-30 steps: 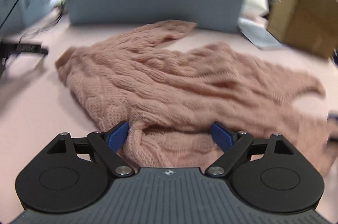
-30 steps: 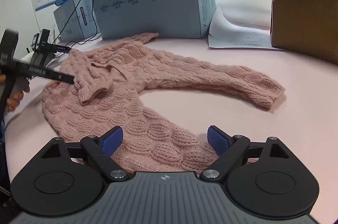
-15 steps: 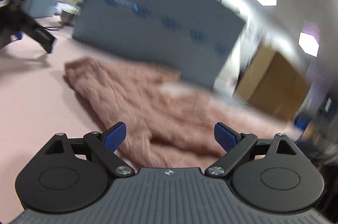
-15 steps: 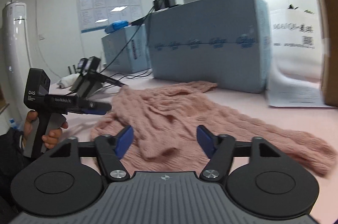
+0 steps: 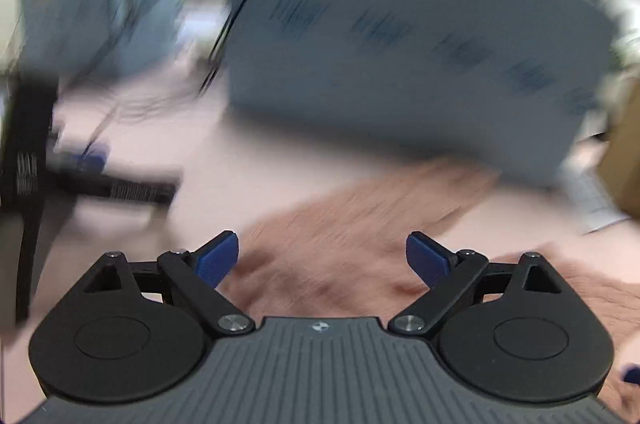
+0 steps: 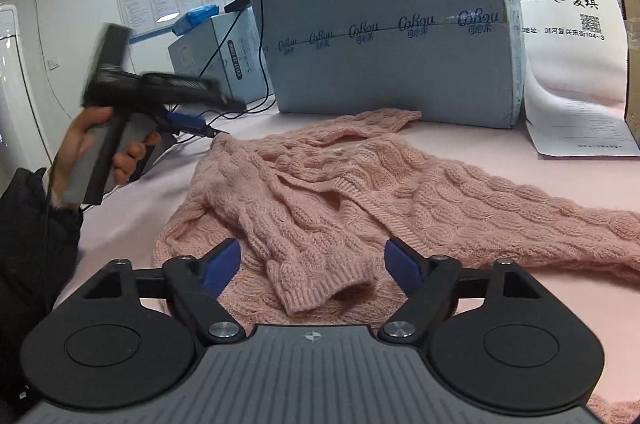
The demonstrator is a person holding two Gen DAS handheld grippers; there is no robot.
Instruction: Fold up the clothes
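Right wrist view has the right gripper (image 6: 312, 266) spread wide with nothing in it, hovering just above a pink cable-knit sweater (image 6: 360, 192) that's lying rumpled on the pink table (image 6: 520, 144), one sleeve running off to the right and a folded cuff sitting near, right between the blue pads. Over on the left, a hand (image 6: 92, 152) holds up the left gripper (image 5: 322, 258) above the table, near the sweater's far left edge, in front of a big blue-grey box (image 6: 384, 40). That one's own view is super blurry, but its jaws are plainly apart and empty, sweater below them.
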